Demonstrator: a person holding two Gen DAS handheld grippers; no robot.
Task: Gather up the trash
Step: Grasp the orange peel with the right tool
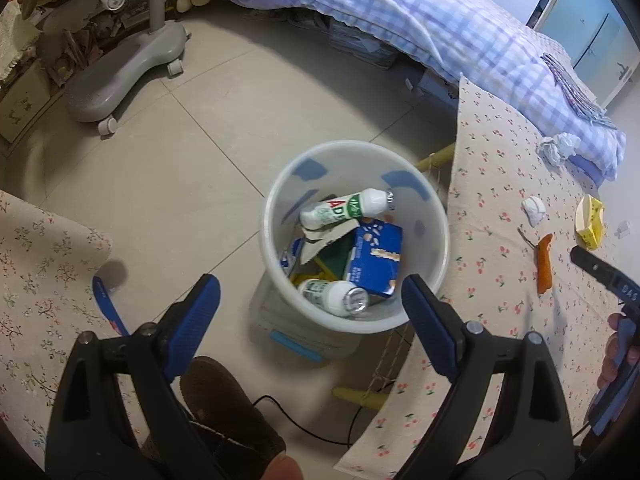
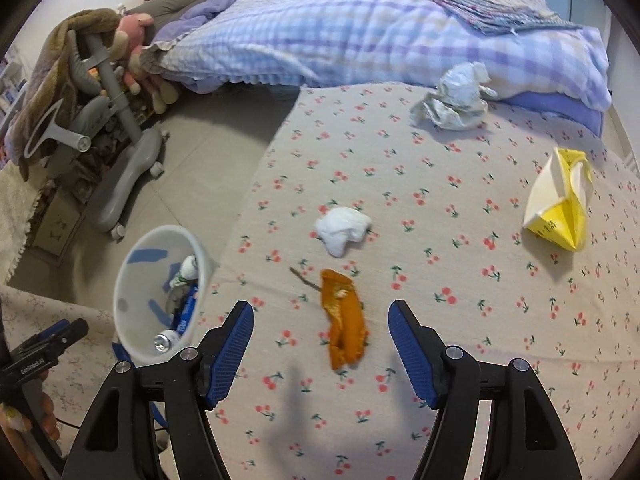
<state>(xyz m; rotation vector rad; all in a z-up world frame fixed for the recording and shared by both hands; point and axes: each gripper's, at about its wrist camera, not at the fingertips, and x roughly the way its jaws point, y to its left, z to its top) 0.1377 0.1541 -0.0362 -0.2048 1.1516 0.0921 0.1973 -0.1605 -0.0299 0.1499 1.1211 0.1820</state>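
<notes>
the white bin [image 1: 354, 236] on the floor already holds bottles and a blue box, while orange peel [image 2: 344, 320], tissue [image 2: 342, 230], crumpled paper [image 2: 454, 98] and a yellow carton [image 2: 560, 200] remain on the tabletop [image 2: 440, 360]; left claw [image 1: 310, 300] and right claw [image 2: 320, 338] both gape empty.

Bin [image 1: 280, 184] on floor left of table [image 2: 440, 184] — peel [image 2: 345, 320], tissue [image 2: 342, 230] on table.

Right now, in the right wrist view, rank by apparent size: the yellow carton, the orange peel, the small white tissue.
1. yellow carton
2. orange peel, though it lies nearest the camera, so its rank is unsure
3. small white tissue
</notes>
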